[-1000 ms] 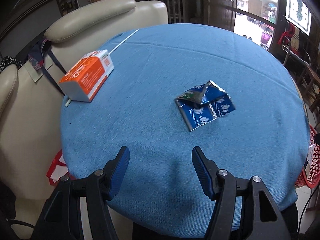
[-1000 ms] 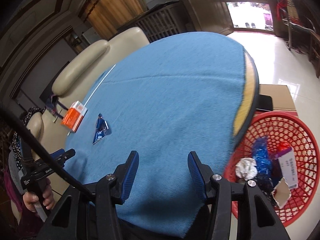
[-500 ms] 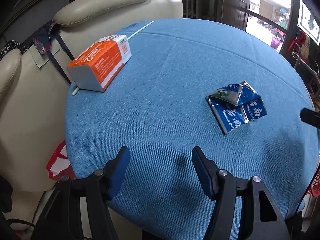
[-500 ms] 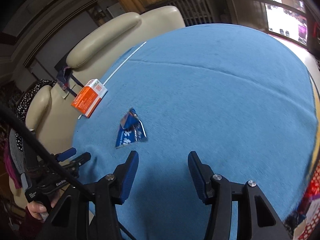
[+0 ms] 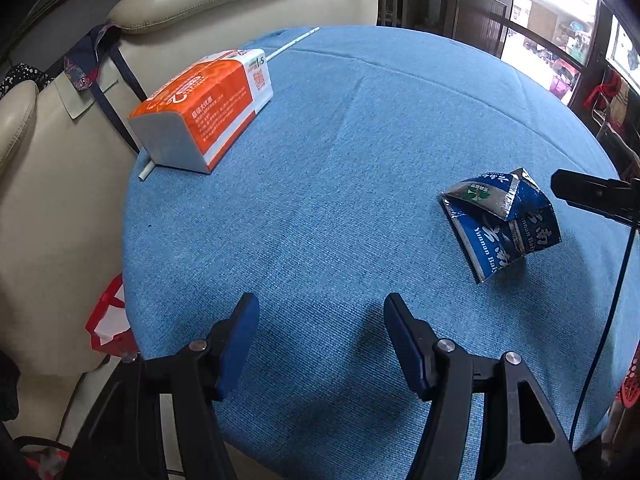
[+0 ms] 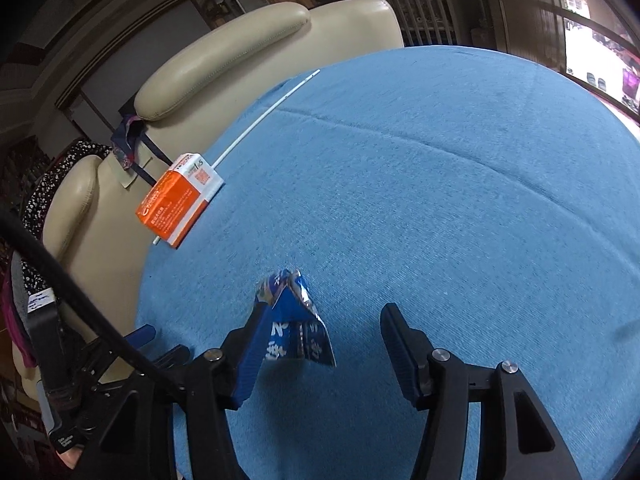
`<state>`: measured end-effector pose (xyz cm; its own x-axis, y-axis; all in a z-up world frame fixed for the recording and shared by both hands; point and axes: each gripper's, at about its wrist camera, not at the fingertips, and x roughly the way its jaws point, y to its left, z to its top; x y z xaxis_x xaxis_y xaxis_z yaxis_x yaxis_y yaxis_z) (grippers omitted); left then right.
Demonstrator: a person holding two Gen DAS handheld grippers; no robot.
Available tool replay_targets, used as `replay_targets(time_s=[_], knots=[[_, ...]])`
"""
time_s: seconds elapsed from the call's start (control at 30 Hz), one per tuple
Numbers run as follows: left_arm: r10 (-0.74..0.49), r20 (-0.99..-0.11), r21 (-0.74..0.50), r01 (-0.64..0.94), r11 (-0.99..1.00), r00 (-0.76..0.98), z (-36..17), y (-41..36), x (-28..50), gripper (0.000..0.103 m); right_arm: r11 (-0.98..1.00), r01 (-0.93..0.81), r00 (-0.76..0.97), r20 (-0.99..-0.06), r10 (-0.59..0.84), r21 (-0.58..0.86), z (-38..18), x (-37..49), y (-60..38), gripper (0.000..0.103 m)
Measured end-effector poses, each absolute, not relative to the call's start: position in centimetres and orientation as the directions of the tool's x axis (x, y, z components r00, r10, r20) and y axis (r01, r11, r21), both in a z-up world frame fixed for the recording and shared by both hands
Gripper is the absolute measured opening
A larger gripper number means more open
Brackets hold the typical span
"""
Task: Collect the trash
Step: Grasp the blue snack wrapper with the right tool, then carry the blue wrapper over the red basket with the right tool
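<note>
A crumpled blue foil wrapper (image 5: 500,220) lies on the right part of the round blue-clothed table (image 5: 340,160). An orange-and-white carton (image 5: 204,108) rests on its side at the far left edge, on top of a long white straw (image 5: 292,42). My left gripper (image 5: 320,320) hovers open over bare cloth near the front edge, holding nothing. My right gripper (image 6: 324,332) is low over the wrapper (image 6: 296,320), which sits between the opening jaws, close against the left finger; the pads do not press it. The carton (image 6: 180,200) lies beyond, to the left.
A cream leather sofa (image 5: 60,200) stands behind and left of the table. On the floor by the sofa lies a red-and-white bag (image 5: 108,320). A red basket rim (image 5: 630,384) shows at the right edge. A black cable (image 5: 608,320) hangs beside the wrapper.
My right gripper swung left from the red basket side to the blue wrapper, and its jaws widened. My left gripper drifted left and slightly lower, nearer the carton.
</note>
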<state>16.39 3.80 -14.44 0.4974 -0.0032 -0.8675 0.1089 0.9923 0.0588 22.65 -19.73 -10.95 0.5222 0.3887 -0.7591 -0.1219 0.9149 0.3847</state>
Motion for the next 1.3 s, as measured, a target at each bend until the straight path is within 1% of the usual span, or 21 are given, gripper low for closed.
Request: replay_targets(time_s=[0.27, 0.4, 0.47, 0.5, 0.53, 0.6, 0.67, 0.77, 0.87, 1.1, 1.3], knots=[[-0.006, -0.881, 0.058, 0.122, 0.991, 0.472, -15.1, 3.0, 17.1, 0.065, 0.891, -0.122, 0.47, -0.765, 0.439, 0.436, -13.1, 25.1, -19.0, 0.063], [-0.002, -0.882, 0.065, 0.125, 0.99, 0.47, -14.8, 2.7, 17.5, 0.066, 0.887, -0.151, 0.446, -0.771, 0.455, 0.437, -14.0, 25.4, -17.7, 0.063], [-0.001, -0.883, 0.066, 0.127, 0.99, 0.47, -14.8, 2.5, 17.9, 0.066, 0.896, -0.18, 0.458, -0.771, 0.442, 0.406, -14.0, 25.2, -16.8, 0.062], [0.0, -0.883, 0.068, 0.129, 0.989, 0.47, -14.7, 2.4, 18.0, 0.066, 0.894, -0.198, 0.46, -0.767, 0.448, 0.402, -14.0, 25.1, -16.4, 0.045], [0.001, -0.882, 0.071, 0.131, 0.989, 0.471, -14.6, 2.3, 17.9, 0.065, 0.884, -0.22, 0.457, -0.757, 0.468, 0.413, -13.9, 25.0, -16.1, 0.041], [0.002, -0.879, 0.075, 0.134, 0.988, 0.476, -14.3, 2.1, 17.8, 0.066, 0.89, -0.253, 0.481, -0.749, 0.456, 0.379, -13.4, 24.3, -15.4, 0.03], [0.001, -0.874, 0.079, 0.14, 0.987, 0.486, -13.9, 1.8, 17.6, 0.066, 0.898, -0.274, 0.5, -0.747, 0.438, 0.343, -12.8, 23.6, -14.9, 0.028], [-0.003, -0.864, 0.084, 0.15, 0.985, 0.503, -13.2, 1.4, 17.2, 0.066, 0.901, -0.269, 0.538, -0.722, 0.434, 0.341, -11.8, 22.2, -15.4, 0.025], [-0.008, -0.852, 0.09, 0.163, 0.982, 0.523, -12.3, 0.8, 16.6, 0.065, 0.903, -0.237, 0.566, -0.704, 0.428, 0.359, -10.9, 20.5, -17.2, 0.025], [-0.03, -0.814, 0.102, 0.193, 0.976, 0.58, -9.6, -0.8, 14.7, 0.065, 0.917, -0.123, 0.648, -0.669, 0.364, 0.38, -8.7, 15.5, -23.0, 0.025], [-0.058, -0.773, 0.128, 0.245, 0.961, 0.631, -6.9, -3.6, 12.5, 0.065, 0.92, -0.066, 0.722, -0.618, 0.312, 0.387, -5.8, 10.8, -26.4, 0.025]])
